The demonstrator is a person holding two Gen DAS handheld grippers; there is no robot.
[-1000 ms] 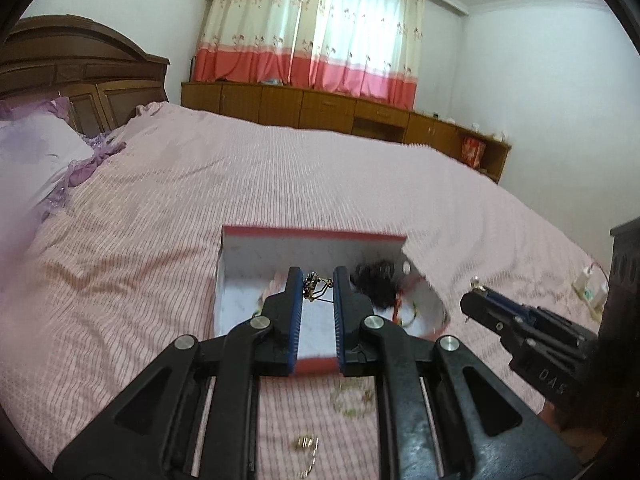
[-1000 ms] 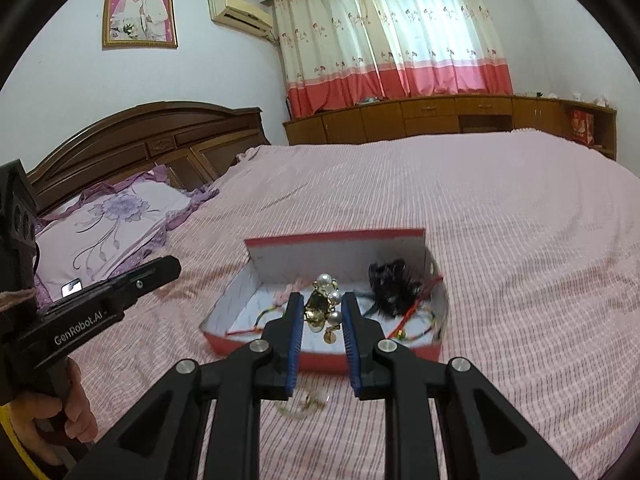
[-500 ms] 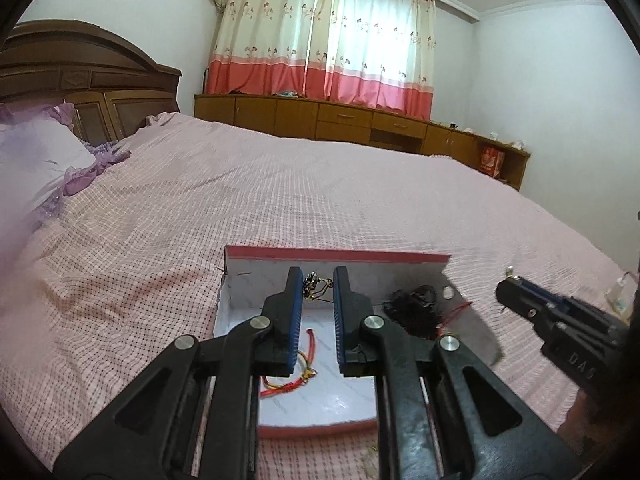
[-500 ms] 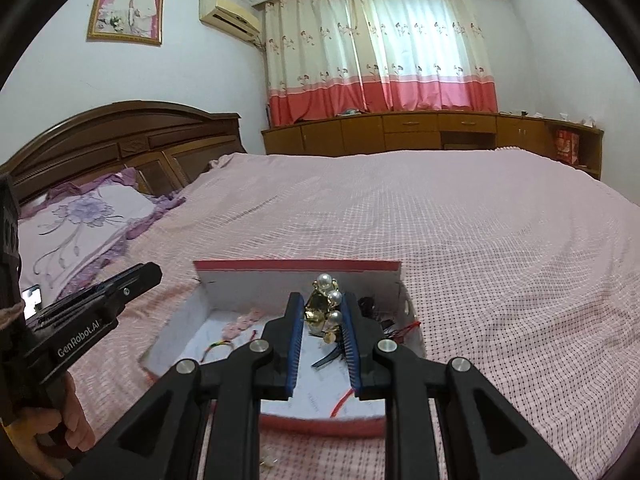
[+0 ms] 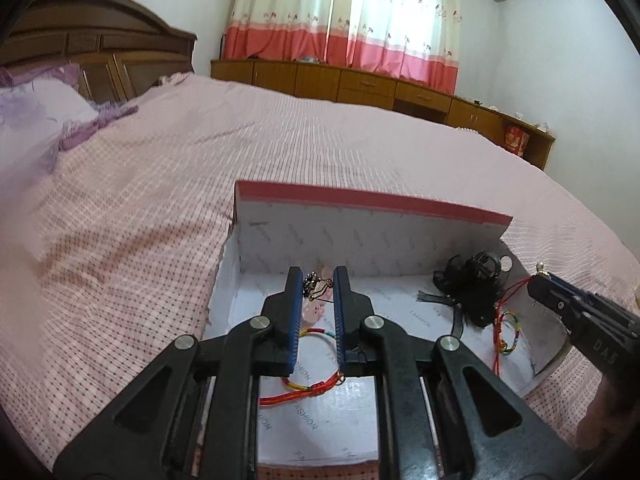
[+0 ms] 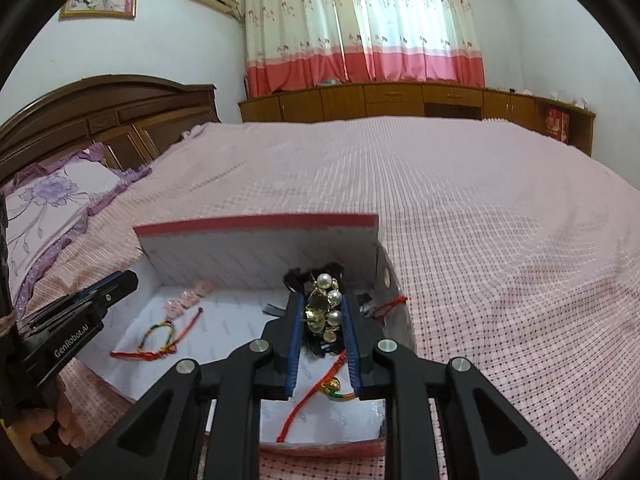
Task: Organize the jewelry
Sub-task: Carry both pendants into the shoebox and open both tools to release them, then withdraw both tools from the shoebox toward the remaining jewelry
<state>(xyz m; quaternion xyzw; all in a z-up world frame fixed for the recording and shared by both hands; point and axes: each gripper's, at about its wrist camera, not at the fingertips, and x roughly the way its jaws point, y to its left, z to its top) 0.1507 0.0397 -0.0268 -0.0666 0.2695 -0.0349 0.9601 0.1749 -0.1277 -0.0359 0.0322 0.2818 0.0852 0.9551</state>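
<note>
An open box [image 5: 372, 200] with a red rim and white lining lies on the pink bed. My left gripper [image 5: 316, 280] hangs over its left half, shut on a small dark metal charm [image 5: 313, 282] on a thin wire. My right gripper [image 6: 322, 300] hovers over the right half [image 6: 256, 225], shut on a gold and pearl ornament [image 6: 325, 307]. In the box lie a rainbow braided bracelet [image 5: 316, 385], a black hair piece [image 5: 476, 286], a red cord bracelet [image 5: 507, 332] and a pink trinket [image 6: 188, 298]. Each gripper shows in the other's view: the right gripper [image 5: 560, 300], the left gripper [image 6: 100, 292].
The pink checked bedspread [image 6: 480, 220] stretches all around the box. A purple flowered pillow [image 6: 52, 196] and a dark wooden headboard [image 6: 108, 108] are on the left. Low wooden cabinets [image 6: 400, 100] and red and white curtains [image 6: 360, 20] line the far wall.
Both grippers have moved forward and down, from in front of the box to over its inside. Each keeps its piece of jewelry. The loose pieces on the bedspread have dropped out of view.
</note>
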